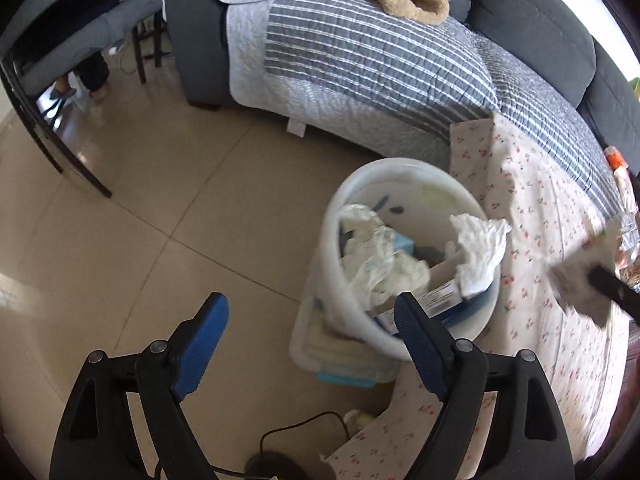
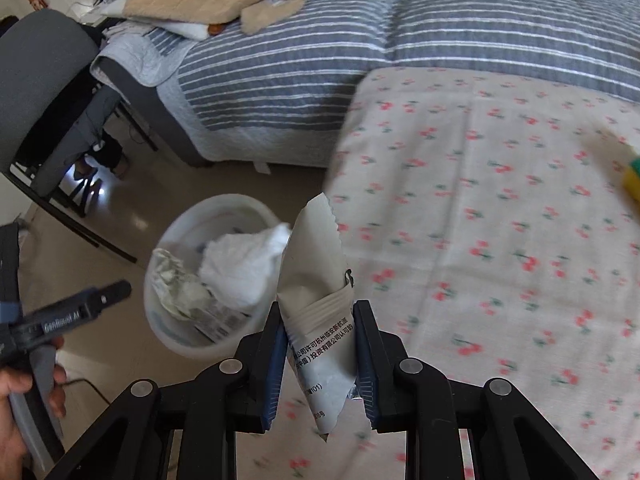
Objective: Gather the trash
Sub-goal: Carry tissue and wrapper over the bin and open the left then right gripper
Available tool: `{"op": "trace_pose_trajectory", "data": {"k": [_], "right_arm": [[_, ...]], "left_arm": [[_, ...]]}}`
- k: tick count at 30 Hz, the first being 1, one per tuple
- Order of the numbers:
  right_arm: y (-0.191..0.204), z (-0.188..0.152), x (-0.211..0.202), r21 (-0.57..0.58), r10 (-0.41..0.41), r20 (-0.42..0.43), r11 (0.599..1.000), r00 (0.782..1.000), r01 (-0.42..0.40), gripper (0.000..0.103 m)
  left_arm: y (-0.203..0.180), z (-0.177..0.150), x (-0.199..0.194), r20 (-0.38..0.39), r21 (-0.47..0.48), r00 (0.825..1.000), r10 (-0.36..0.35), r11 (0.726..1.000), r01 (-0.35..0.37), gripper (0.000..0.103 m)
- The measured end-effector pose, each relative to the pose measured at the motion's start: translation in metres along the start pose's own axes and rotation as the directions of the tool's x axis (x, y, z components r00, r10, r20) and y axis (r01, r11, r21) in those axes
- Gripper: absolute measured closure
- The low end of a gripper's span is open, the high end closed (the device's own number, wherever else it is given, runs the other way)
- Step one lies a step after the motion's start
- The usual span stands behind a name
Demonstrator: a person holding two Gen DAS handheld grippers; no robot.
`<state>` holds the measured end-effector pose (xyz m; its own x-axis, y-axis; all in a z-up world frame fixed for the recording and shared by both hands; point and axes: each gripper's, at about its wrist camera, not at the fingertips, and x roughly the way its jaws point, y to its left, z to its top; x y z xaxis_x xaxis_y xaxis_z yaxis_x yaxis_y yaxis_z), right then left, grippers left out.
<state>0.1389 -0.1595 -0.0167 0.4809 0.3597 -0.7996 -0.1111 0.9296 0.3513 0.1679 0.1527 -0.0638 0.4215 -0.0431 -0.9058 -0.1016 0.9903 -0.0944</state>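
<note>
A white trash bin (image 1: 404, 256) stands on the floor beside the floral-cloth table, filled with crumpled white paper (image 1: 478, 248) and a box; it also shows in the right wrist view (image 2: 200, 264). My right gripper (image 2: 320, 320) is shut on a white snack wrapper (image 2: 316, 280) with printed text, held above the table edge just right of the bin. The wrapper shows blurred at the right of the left wrist view (image 1: 580, 276). My left gripper (image 1: 310, 312) is open and empty, above the floor just left of the bin.
A table with a floral cloth (image 2: 500, 240) lies right of the bin, with a yellow-green item (image 2: 632, 176) at its far right. A sofa with a striped quilt (image 1: 360, 60) is behind. A chair (image 1: 60, 40) stands at left. A plastic box (image 1: 340, 356) and a cable (image 1: 300, 432) lie on the floor.
</note>
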Motion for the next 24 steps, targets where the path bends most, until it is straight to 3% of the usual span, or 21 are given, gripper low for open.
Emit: {"op": "trace_pose_trajectory", "data": {"k": [4,10,20,22,24], "right_arm": [[0.039,0.015,0.033,-0.03,0.024,-0.015,0.999,1.0,-0.025,0.074],[0.085,0.03,0.075,-0.071,0.021,-0.011,0.997,1.0,-0.022,0.073],[0.09,0.037,0.113,-0.017,-0.042,-0.007,0.999,0.999,0.042,0.068],[0.089,0.037,0.115,-0.013,-0.047,-0.009,0.999,0.999,0.046,0.064],[0.089,0.036,0.114,-0.014,-0.048,-0.008,0.999,0.999,0.048,0.049]], "left_arm": [[0.013,-0.005,-0.004,0.012,0.023,0.999,0.049,0.999,-0.049,0.016],[0.028,-0.006,-0.005,0.0,0.001,0.999,0.039,0.999,-0.039,0.016],[0.02,-0.003,-0.007,0.003,0.014,1.0,0.005,1.0,-0.005,0.016],[0.018,-0.003,-0.007,0.003,0.02,1.0,0.006,1.0,-0.006,0.016],[0.017,-0.004,-0.007,0.003,0.025,1.0,0.007,1.0,-0.007,0.016]]}}
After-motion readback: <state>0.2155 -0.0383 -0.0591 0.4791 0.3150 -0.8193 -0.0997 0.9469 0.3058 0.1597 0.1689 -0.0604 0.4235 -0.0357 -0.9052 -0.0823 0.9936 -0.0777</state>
